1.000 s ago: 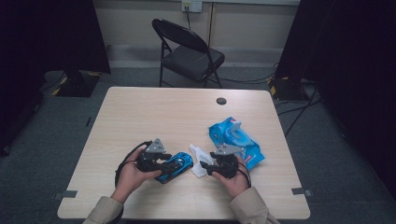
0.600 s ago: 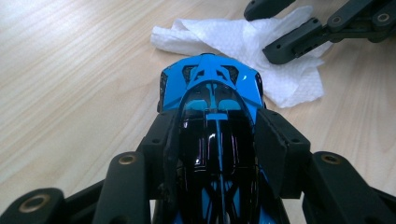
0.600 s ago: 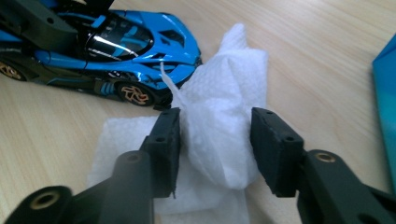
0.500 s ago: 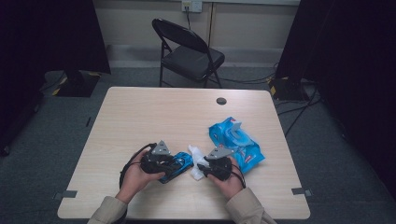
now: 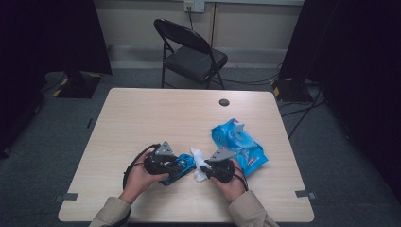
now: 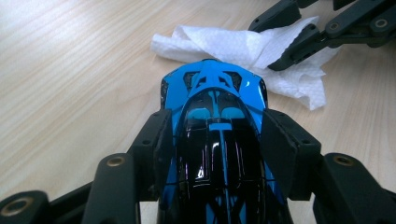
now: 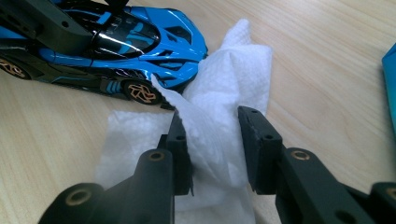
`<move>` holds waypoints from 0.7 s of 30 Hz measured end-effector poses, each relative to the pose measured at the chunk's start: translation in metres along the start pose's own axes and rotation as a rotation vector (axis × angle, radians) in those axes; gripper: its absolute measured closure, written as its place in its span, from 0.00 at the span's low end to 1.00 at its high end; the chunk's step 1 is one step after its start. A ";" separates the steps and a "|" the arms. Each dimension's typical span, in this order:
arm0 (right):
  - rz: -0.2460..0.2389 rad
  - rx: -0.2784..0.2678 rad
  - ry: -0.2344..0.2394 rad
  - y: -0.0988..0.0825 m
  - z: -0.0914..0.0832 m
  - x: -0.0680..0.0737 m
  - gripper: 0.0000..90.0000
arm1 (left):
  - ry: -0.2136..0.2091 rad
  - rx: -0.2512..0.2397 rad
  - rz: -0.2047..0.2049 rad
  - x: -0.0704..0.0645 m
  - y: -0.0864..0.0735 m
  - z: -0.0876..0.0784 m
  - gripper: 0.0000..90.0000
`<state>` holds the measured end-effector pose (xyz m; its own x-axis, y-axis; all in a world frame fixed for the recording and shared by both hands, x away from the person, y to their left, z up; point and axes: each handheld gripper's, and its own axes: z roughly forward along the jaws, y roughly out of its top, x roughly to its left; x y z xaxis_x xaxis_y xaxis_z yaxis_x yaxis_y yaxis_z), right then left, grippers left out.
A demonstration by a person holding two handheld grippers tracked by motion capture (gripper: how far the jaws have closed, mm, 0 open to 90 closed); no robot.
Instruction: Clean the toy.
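A blue and black toy car (image 5: 185, 164) lies on the table near the front edge. My left gripper (image 6: 217, 140) straddles its rear half, pads against both sides; its jaws have just been opening with the car (image 6: 217, 91) still between them. A crumpled white wipe (image 5: 197, 155) lies at the car's nose. My right gripper (image 7: 212, 144) has a raised fold of the wipe (image 7: 224, 79) bunched between its pads, and its jaws have just been closing on it. In the high view the left gripper (image 5: 181, 166) and right gripper (image 5: 202, 170) face each other.
A blue pack of wipes (image 5: 239, 144) lies just right of the right hand. The wooden table (image 5: 156, 118) has a small round hole (image 5: 224, 102) near its far edge. A black folding chair (image 5: 194, 52) stands behind it.
Both hands have kept almost in place. The right gripper has edged left onto the wipe, and the two grippers now sit a little closer together.
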<state>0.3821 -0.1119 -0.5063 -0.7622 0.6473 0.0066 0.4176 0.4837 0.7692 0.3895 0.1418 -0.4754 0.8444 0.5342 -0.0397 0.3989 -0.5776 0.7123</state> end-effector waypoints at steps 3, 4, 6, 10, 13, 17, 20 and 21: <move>0.006 0.001 0.003 0.000 0.000 -0.001 0.78 | -0.014 -0.011 -0.010 0.002 -0.001 0.001 0.51; 0.009 0.001 0.003 0.000 0.000 -0.001 0.79 | -0.013 -0.028 -0.005 0.002 -0.003 0.002 0.50; 0.016 0.000 -0.002 0.000 0.000 -0.001 0.83 | -0.015 -0.034 -0.015 0.003 -0.004 0.001 0.50; 0.032 0.000 0.001 0.000 0.000 -0.001 0.88 | -0.012 -0.025 -0.012 0.002 -0.003 0.001 0.50; 0.035 0.002 -0.005 0.000 0.000 0.000 0.90 | -0.011 -0.024 -0.015 0.002 -0.003 0.001 0.51; 0.058 -0.001 0.000 0.000 0.000 -0.002 0.91 | -0.012 -0.031 -0.018 0.002 -0.004 0.001 0.51; 0.106 -0.007 0.021 -0.001 -0.001 -0.005 0.92 | -0.012 -0.038 -0.026 0.002 -0.005 0.001 0.51; 0.112 -0.007 0.021 -0.001 -0.001 -0.004 0.92 | -0.013 -0.040 -0.027 0.002 -0.005 0.001 0.51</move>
<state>0.3844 -0.1157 -0.5066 -0.7214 0.6843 0.1064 0.4971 0.4048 0.7675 0.3897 0.1453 -0.4796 0.8384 0.5408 -0.0679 0.4067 -0.5378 0.7385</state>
